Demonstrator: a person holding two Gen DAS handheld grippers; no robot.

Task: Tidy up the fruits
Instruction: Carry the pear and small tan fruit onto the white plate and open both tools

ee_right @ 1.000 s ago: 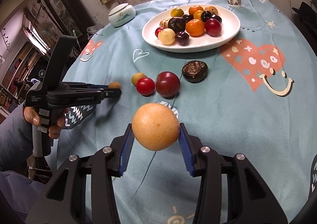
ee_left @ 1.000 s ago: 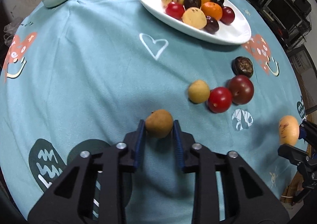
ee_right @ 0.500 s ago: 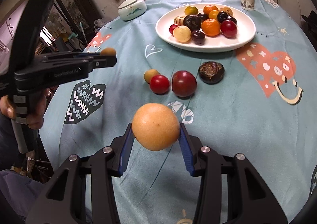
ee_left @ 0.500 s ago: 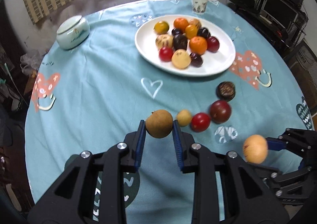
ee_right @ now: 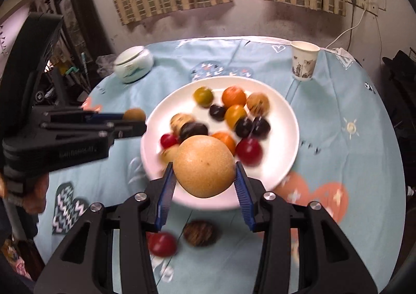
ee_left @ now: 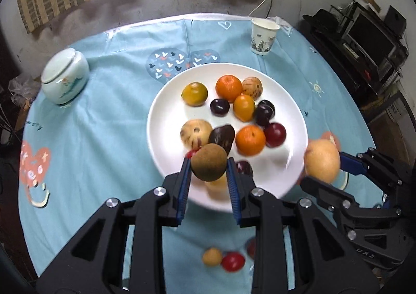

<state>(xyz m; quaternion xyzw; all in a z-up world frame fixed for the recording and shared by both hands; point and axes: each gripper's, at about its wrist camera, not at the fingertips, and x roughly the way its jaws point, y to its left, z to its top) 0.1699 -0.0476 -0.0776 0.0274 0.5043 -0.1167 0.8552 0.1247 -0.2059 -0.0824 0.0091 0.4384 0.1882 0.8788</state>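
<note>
Covering the round surface [ee_left: 104,138] is a light blue cloth printed with hearts, and near its middle sits a white oval plate [ee_left: 166,117], the largest container. It holds a loose heap of fruit: three orange ones, a yellow-green one, several dark purple plums, a red plum, two speckled tan fruits and a dark brown pod-like one. A pale green lidded jar [ee_left: 65,78] stands closed, well apart to the plate's left, and a paper cup [ee_left: 264,36] stands upright beyond the plate's far right; its contents cannot be seen.

The right tongs [ee_right: 205,184] are clamped wide on a big yellow-orange round fruit [ee_right: 204,166], held in the air over the plate's near edge, its slightly longer axis running across between the blue pads. The left tongs [ee_left: 208,177] are clamped narrower on a small brown round fruit [ee_left: 209,162], also raised over the plate's near rim; it is near-spherical, so no clear long axis shows.

On the cloth in front of the plate lie a dark wrinkled fruit [ee_right: 200,232], a red fruit [ee_right: 163,244] and a small tan fruit [ee_left: 212,256], the last two touching.
</note>
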